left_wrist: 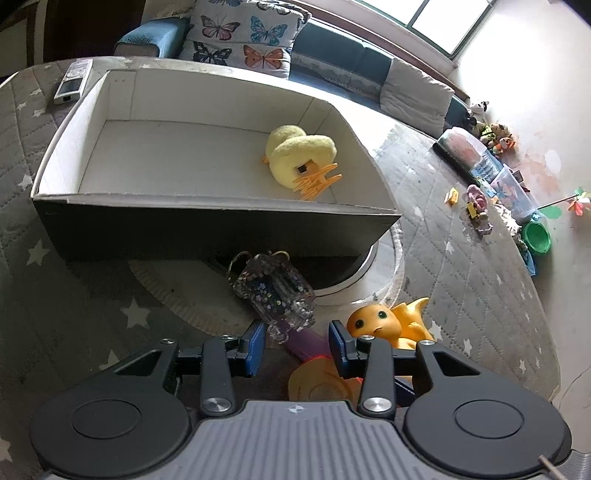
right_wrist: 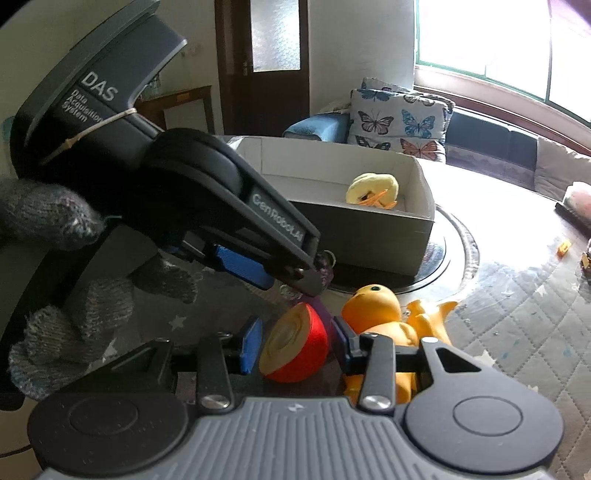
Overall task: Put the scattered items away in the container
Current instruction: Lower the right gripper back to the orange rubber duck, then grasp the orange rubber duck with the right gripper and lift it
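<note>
Toys are mostly down at the bottom middle of both views, on the grey star-print quilted mat (left_wrist: 92, 258). My cardboard box (left_wrist: 221, 218) fills the upper left and centre of the left wrist view, white inside and dark outside, with only the yellow plush duck (left_wrist: 299, 158) lying in its right end.

My left gripper (left_wrist: 297, 341) has its blue pads spread wide and nothing between them. A clear glittery keychain charm (left_wrist: 275, 295) lies just ahead of the left pad, and the orange dragon figure (left_wrist: 384, 325) sits right beside the right pad.

In the right wrist view, my right gripper (right_wrist: 295, 343) is also open, with a red toy apple half (right_wrist: 295, 349), cut face up, sitting between the pads. Can't tell if either pad is actually touching it. The dragon lies just right of it, against the right finger.

Far left by the box there's a remote control (left_wrist: 72, 83), and a butterfly pillow (left_wrist: 243, 33) up top on the sofa.
</note>
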A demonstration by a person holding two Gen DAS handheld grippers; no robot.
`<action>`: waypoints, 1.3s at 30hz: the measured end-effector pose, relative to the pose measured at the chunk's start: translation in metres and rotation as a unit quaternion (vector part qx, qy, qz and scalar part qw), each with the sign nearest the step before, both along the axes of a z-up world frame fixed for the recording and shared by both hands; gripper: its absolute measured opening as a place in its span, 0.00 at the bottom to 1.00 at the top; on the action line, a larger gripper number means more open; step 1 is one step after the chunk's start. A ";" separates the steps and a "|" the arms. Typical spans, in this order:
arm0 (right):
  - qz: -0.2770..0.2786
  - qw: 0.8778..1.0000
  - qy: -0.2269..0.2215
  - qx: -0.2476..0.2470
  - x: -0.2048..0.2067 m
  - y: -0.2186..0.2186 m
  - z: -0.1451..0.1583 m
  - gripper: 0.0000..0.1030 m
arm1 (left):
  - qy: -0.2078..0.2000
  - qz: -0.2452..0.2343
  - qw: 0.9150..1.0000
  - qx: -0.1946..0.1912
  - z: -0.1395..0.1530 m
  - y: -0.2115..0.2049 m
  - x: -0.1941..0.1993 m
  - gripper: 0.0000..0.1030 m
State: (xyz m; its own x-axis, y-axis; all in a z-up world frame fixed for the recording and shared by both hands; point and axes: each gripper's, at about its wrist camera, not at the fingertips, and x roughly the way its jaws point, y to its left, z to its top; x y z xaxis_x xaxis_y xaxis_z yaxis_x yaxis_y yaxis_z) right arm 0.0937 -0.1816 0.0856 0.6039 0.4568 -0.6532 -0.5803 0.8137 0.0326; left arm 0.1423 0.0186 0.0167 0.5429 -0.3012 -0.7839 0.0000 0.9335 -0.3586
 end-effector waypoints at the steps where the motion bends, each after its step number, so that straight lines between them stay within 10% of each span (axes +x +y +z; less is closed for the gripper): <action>1: -0.002 1.000 -0.001 0.001 0.000 -0.001 0.001 0.40 | -0.002 -0.001 1.000 0.000 0.001 -0.001 0.000 0.39; 18: -0.081 0.997 -0.003 0.001 0.010 -0.033 0.006 0.40 | -0.027 -0.055 0.998 -0.024 0.025 -0.033 0.016 0.39; 39: -0.081 0.996 0.035 -0.009 0.011 -0.037 -0.015 0.42 | 0.036 -0.069 0.997 -0.014 -0.016 -0.057 0.049 0.39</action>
